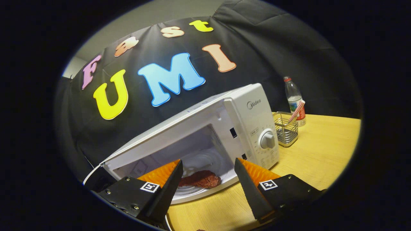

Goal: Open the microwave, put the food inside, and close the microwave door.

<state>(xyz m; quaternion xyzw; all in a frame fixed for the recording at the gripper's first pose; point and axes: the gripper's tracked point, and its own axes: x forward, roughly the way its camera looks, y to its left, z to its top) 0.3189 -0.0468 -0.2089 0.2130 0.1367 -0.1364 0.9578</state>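
A white microwave (253,115) stands on the wooden table with its chamber open toward me. A piece of brownish-red food (201,179) lies on the glass turntable plate (208,160) inside. My gripper (208,168) is open, its two fingers spread wide in front of the chamber opening, with the food seen between and just beyond them. Nothing is held. The microwave's door is hidden; a dark shape by the left finger may be part of it.
To the right of the microwave sits a small wire basket (286,130) holding a striped packet, and behind it a clear plastic bottle (294,99) with a red cap. The wooden tabletop (321,150) stretches out to the right.
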